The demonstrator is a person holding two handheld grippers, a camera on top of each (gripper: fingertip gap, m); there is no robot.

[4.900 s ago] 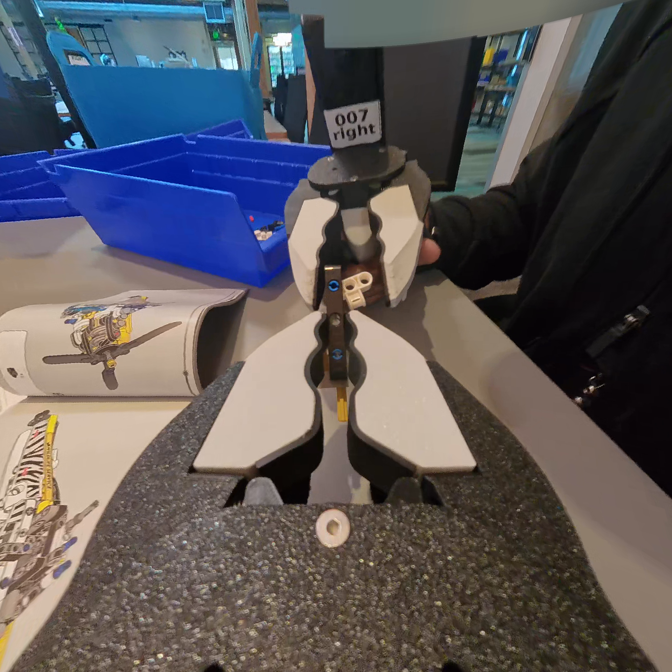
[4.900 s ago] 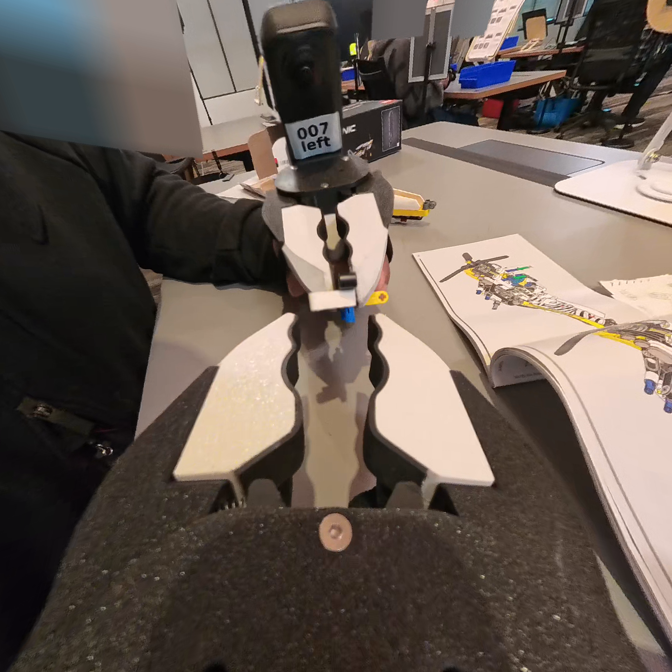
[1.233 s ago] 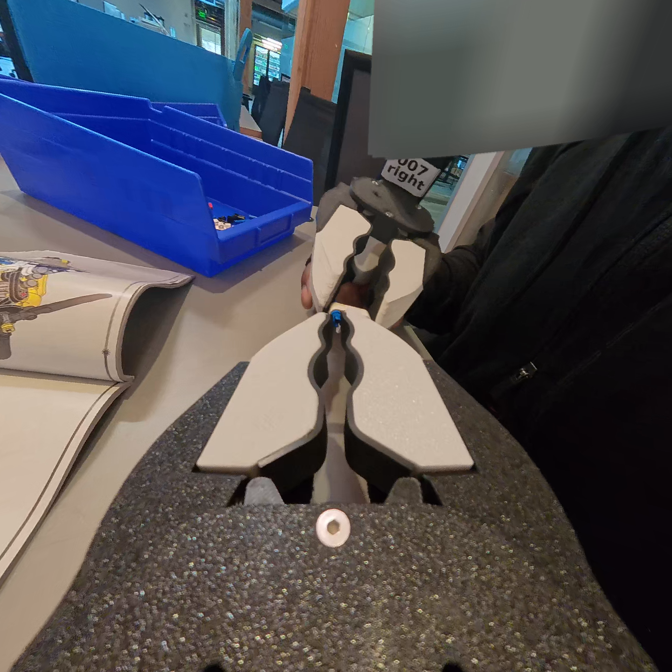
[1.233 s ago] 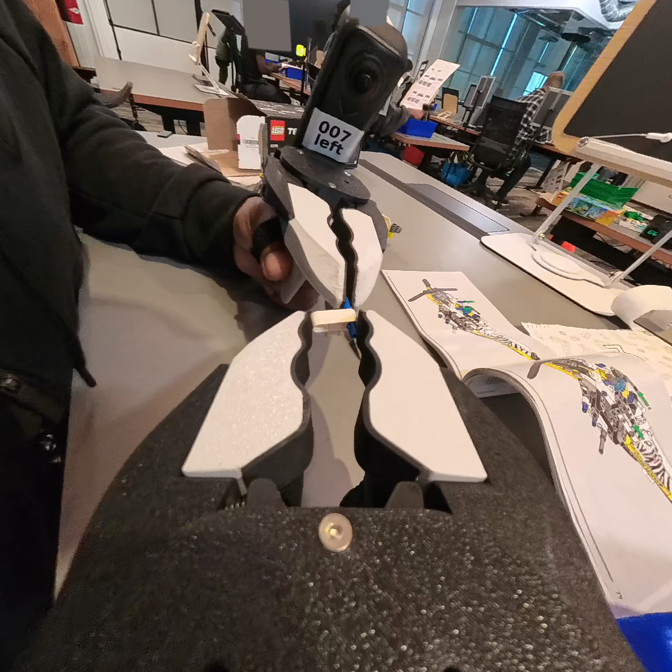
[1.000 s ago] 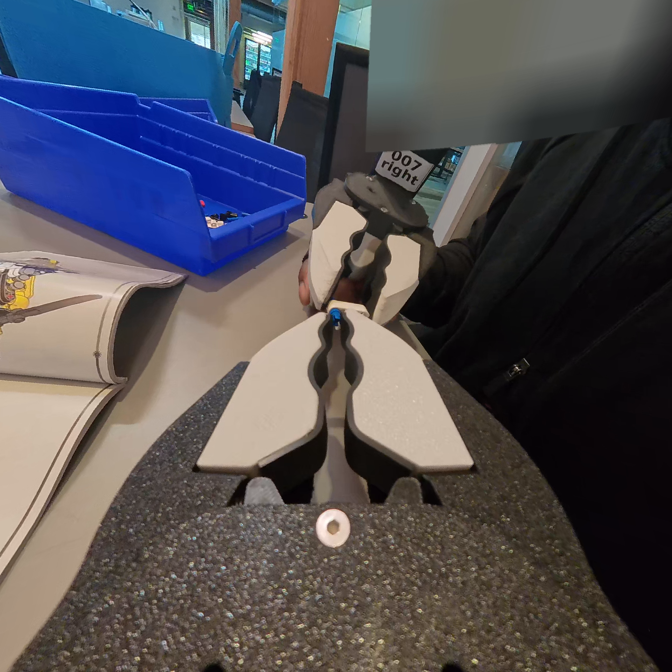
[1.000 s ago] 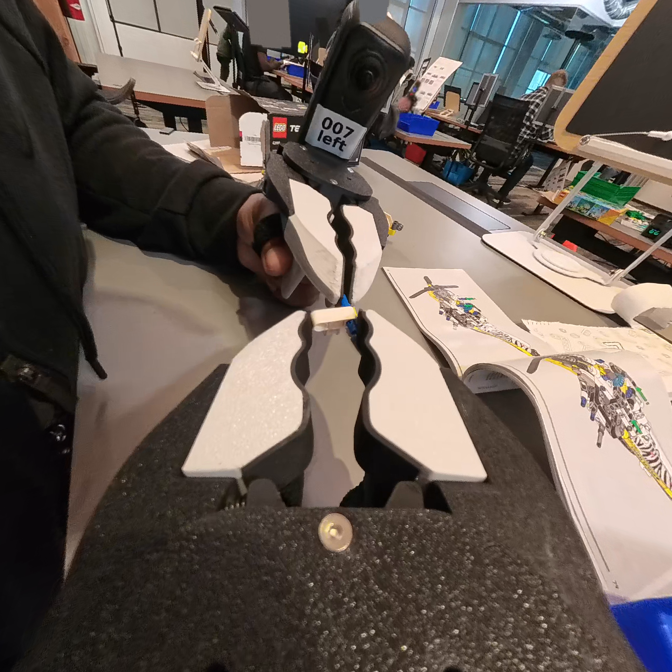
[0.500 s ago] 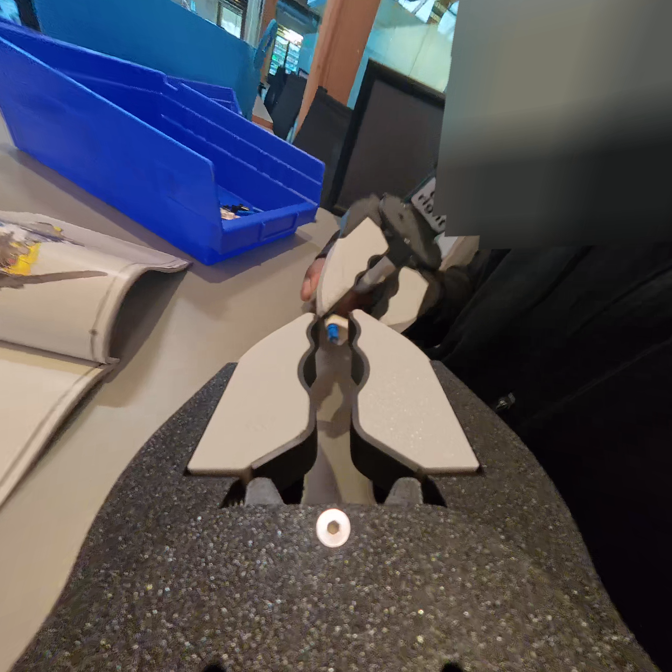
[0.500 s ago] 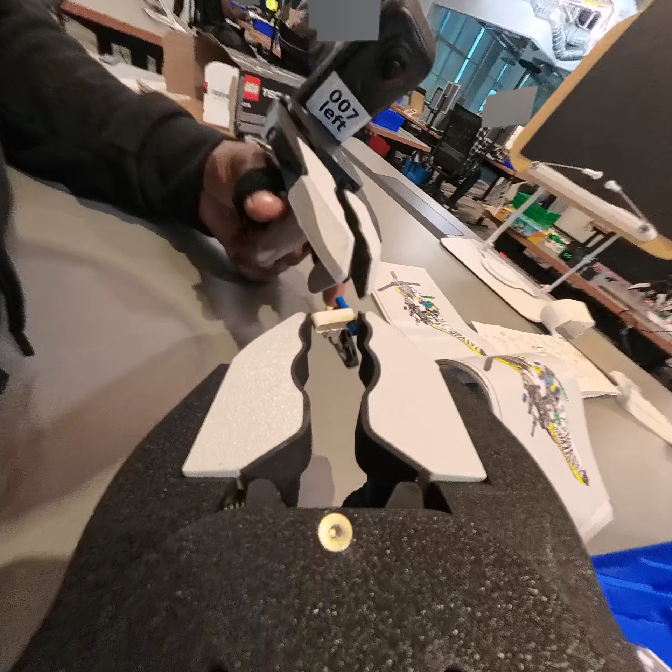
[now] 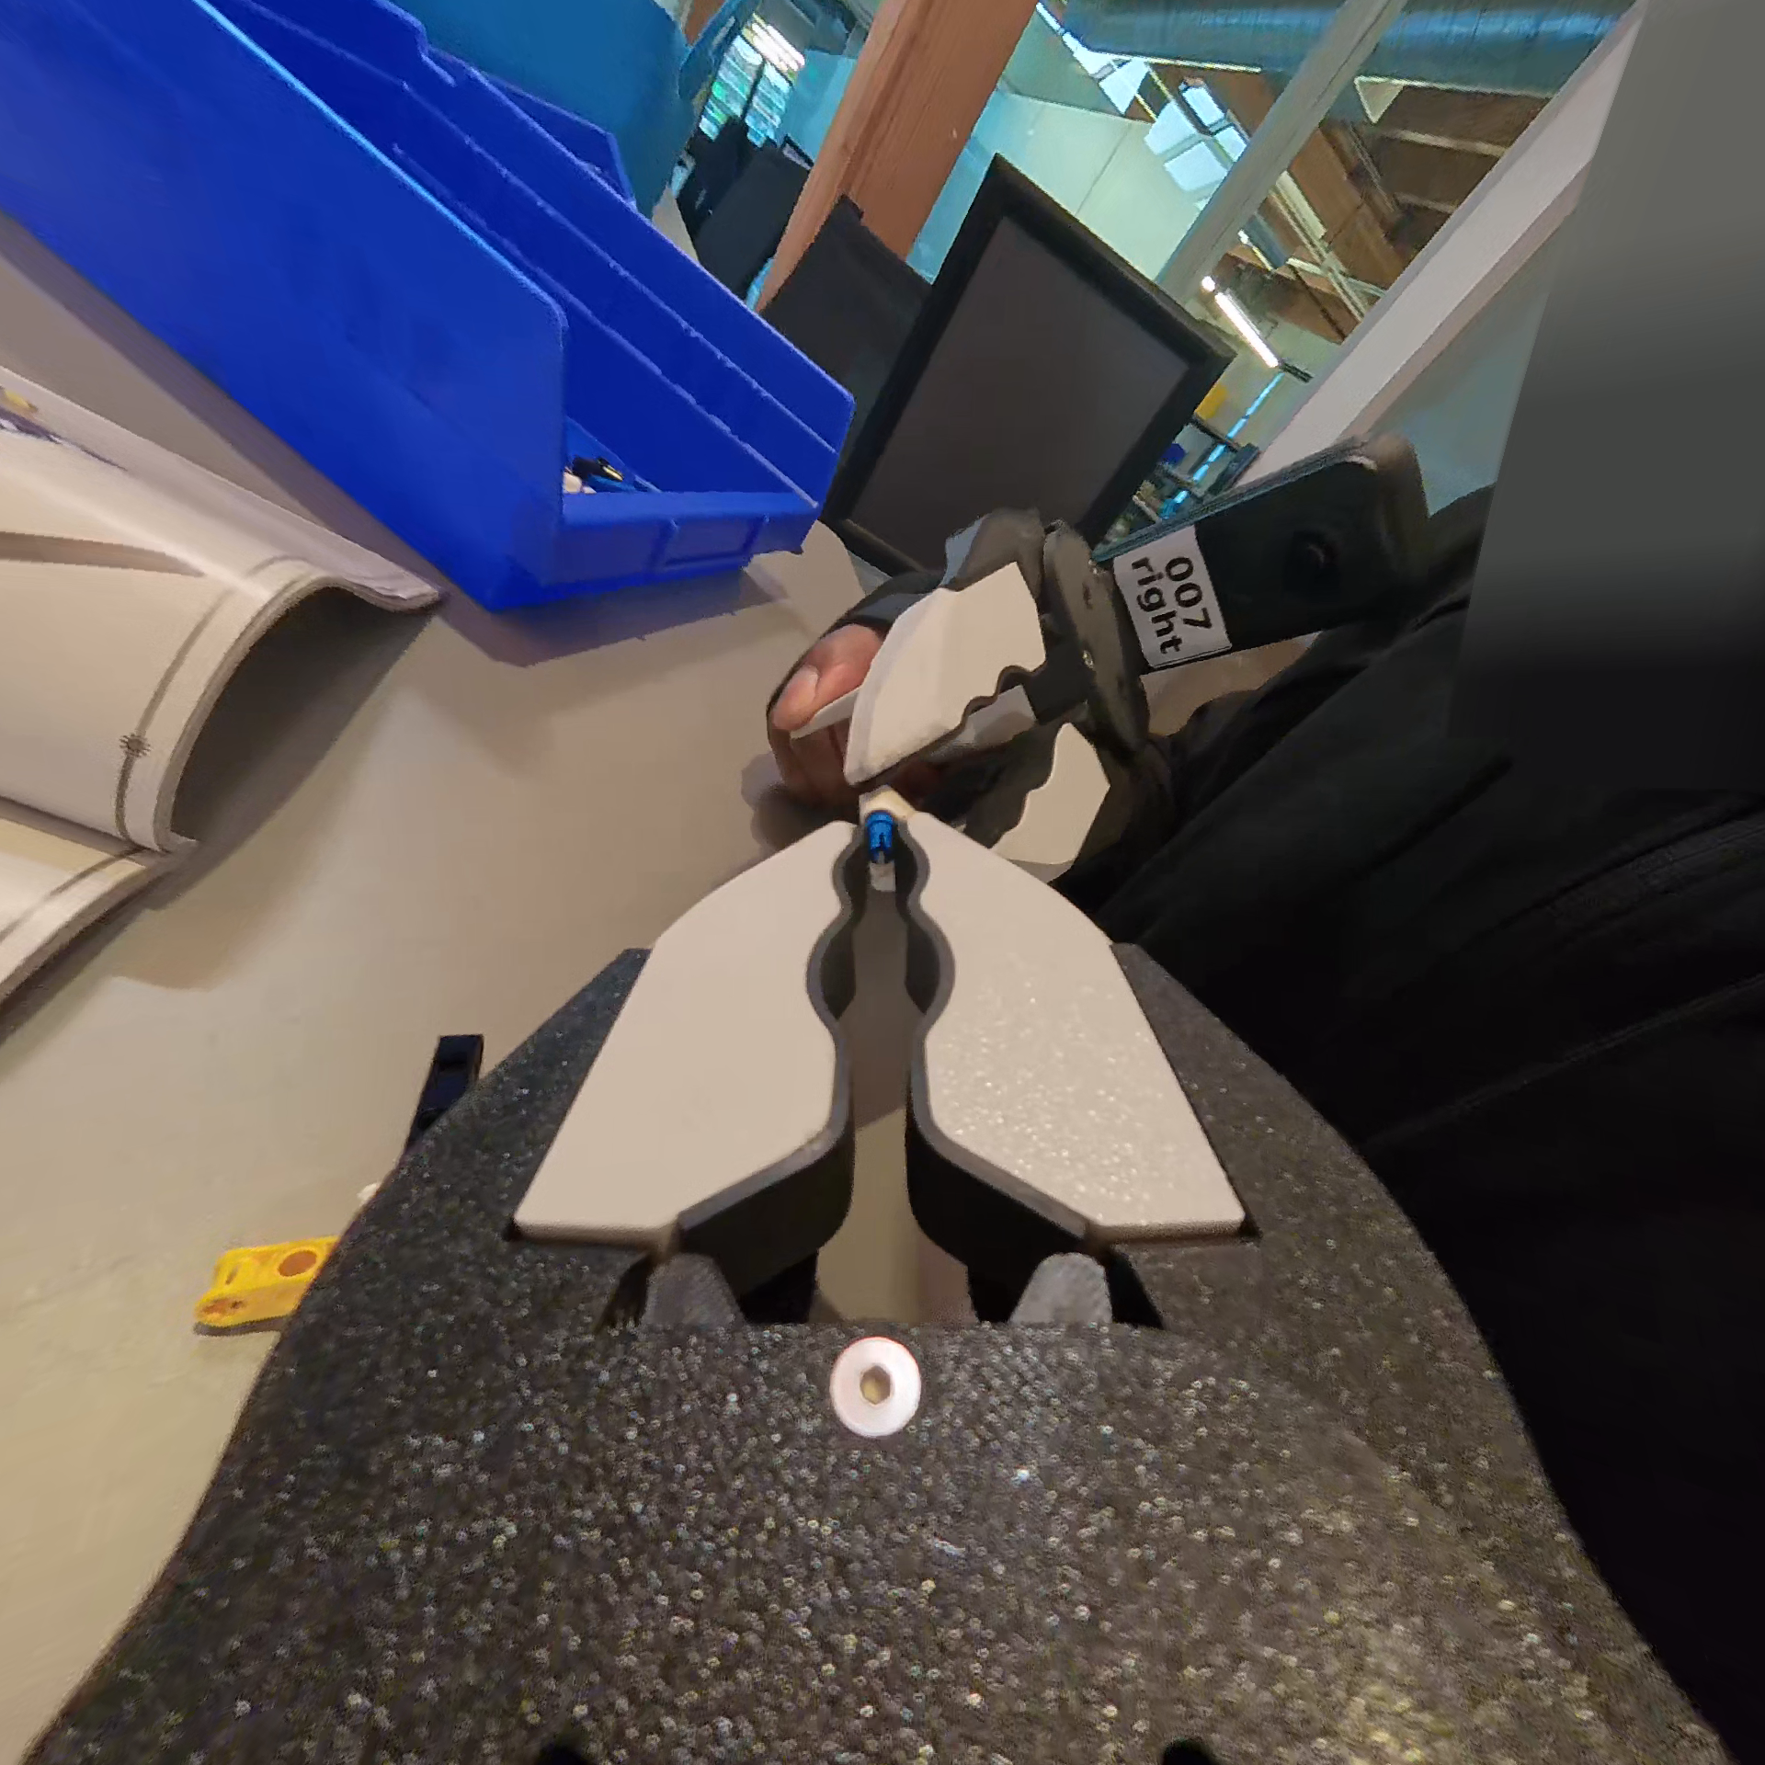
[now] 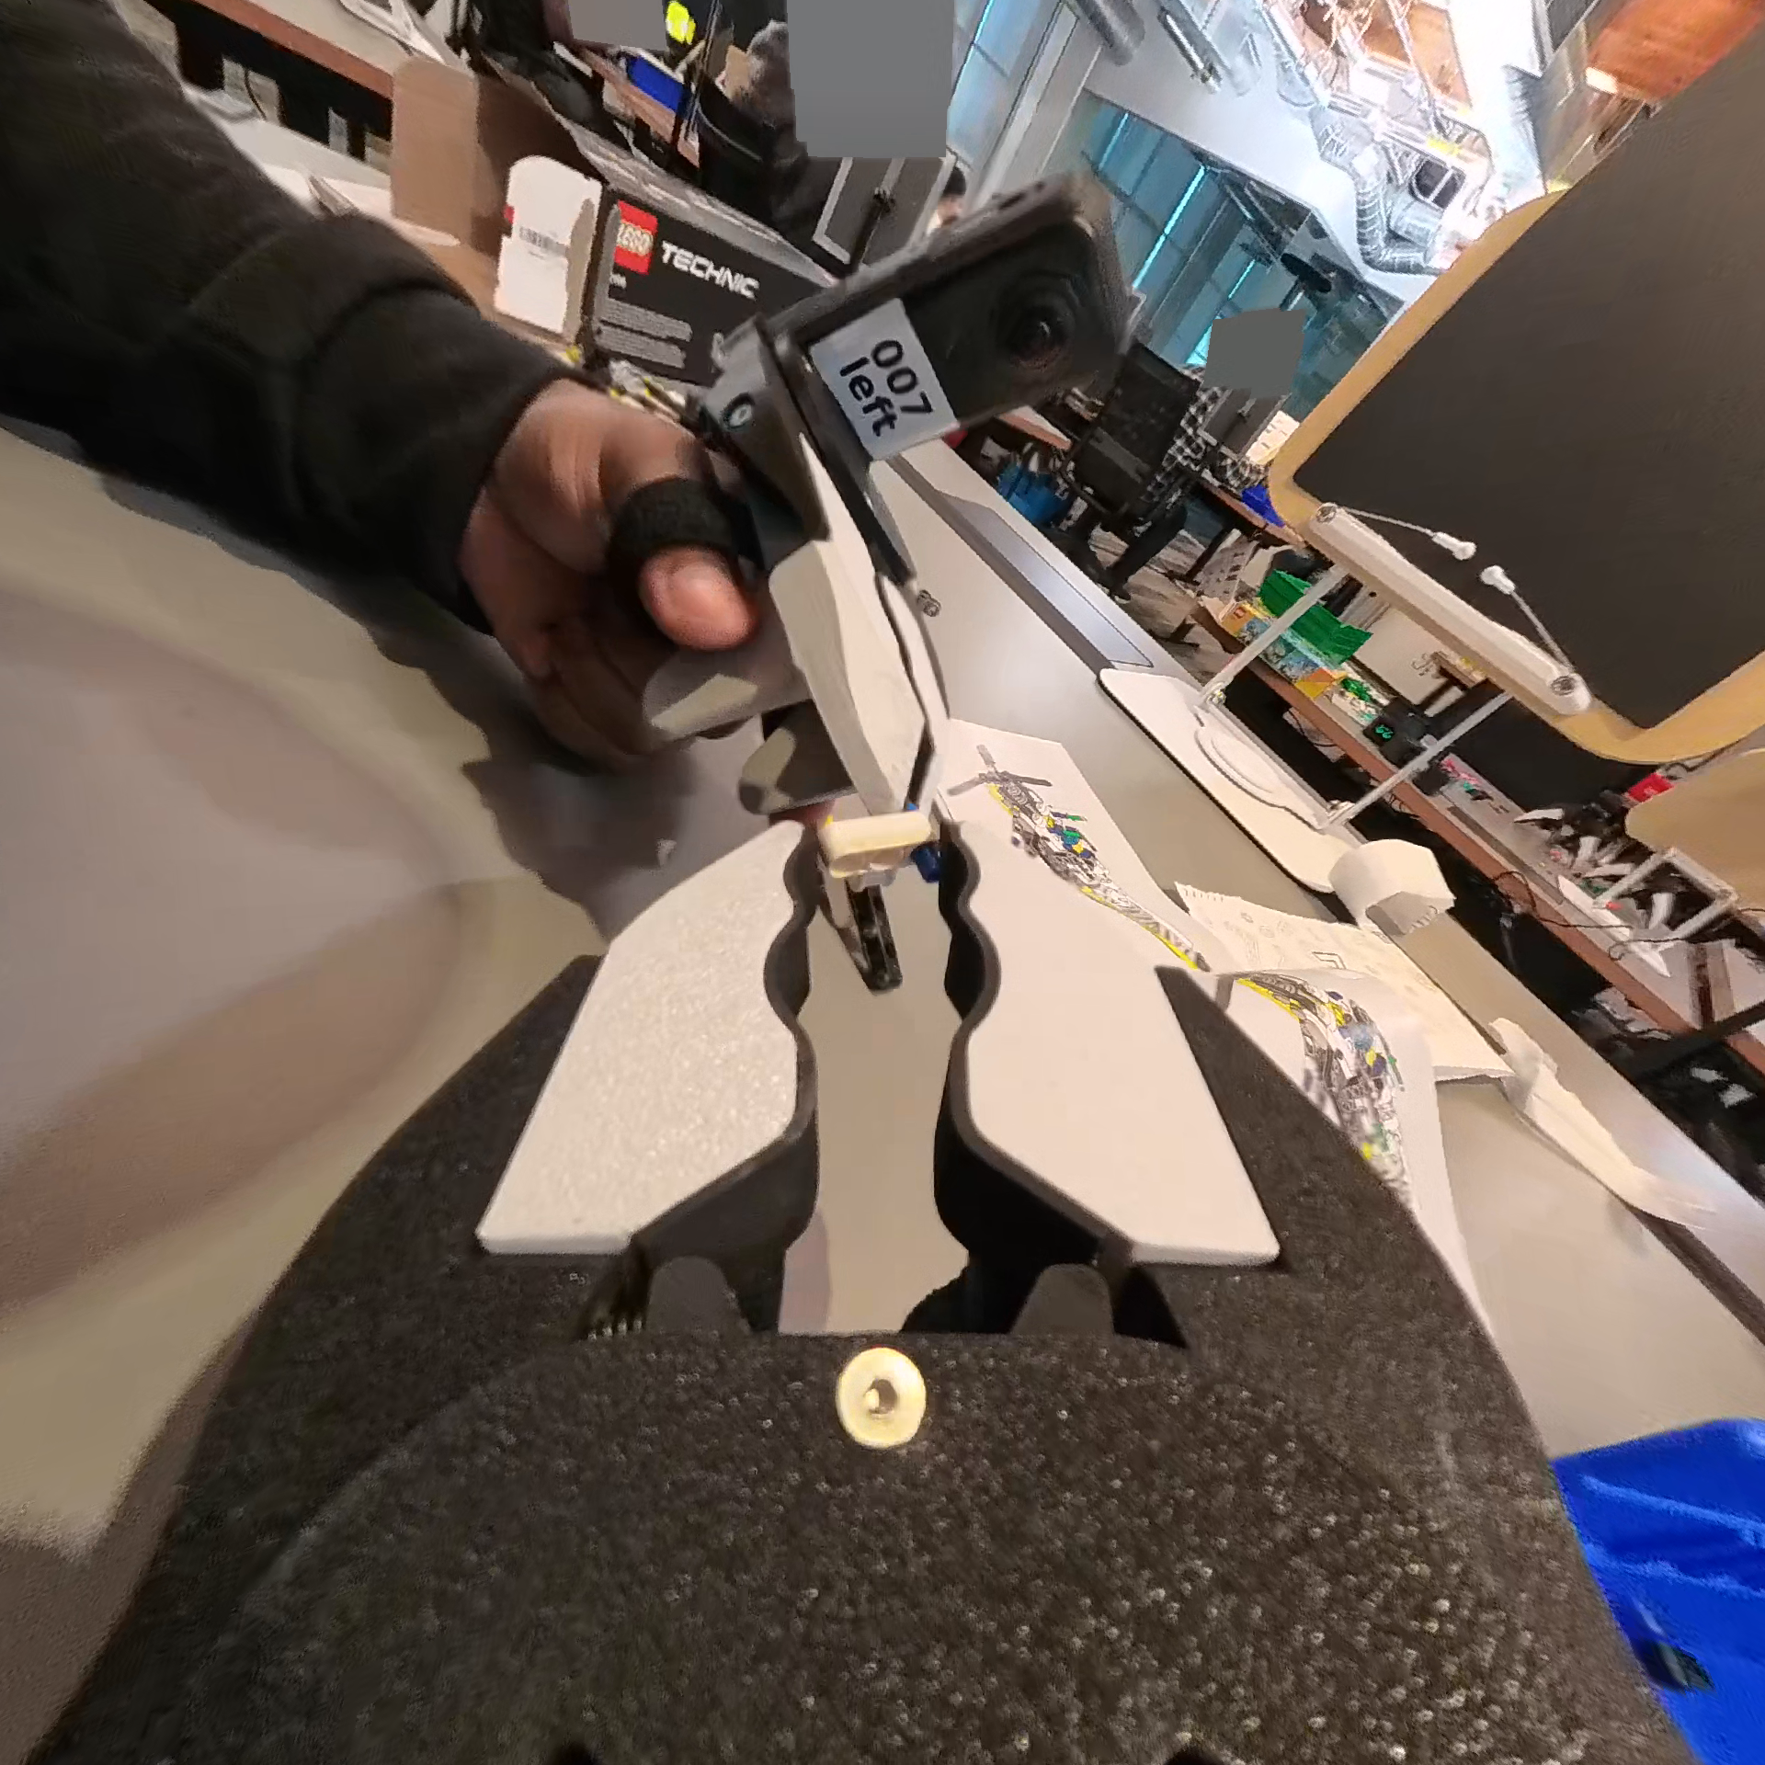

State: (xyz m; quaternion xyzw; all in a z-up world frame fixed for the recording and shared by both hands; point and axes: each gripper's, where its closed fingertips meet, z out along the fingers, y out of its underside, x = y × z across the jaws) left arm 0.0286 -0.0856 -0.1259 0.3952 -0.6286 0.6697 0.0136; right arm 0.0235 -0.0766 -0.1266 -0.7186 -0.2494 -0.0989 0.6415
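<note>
My left gripper [image 9: 879,840] is shut on a small blue pin [image 9: 876,844] at its fingertips. The pin sits in a cream connector piece [image 10: 874,840], which my right gripper [image 10: 877,852] is shut on. A short black beam [image 10: 871,941] hangs from the cream piece between the right fingers. The two grippers meet tip to tip, low over the grey table [image 9: 430,860]. The right wrist view shows the left gripper [image 10: 907,802] pinching the blue pin [image 10: 925,862] from above. The left wrist view shows the right gripper [image 9: 864,774] tilted on its side, with the cream piece [image 9: 883,800] at its tips.
A yellow piece [image 9: 258,1280] and a black piece [image 9: 449,1079] lie on the table by my left gripper. A blue bin [image 9: 382,287] and an open booklet [image 9: 143,669] are to the left. In the right wrist view there are a booklet [image 10: 1070,840], a black box [image 10: 688,287] and a white lamp base [image 10: 1242,745]. Left and right tips are no more than a few centimetres apart.
The left fingers opened around the blue pin half a second ago and closed on it again. Both grippers rolled sideways and came lower over the table. The right gripper kept the cream piece.
</note>
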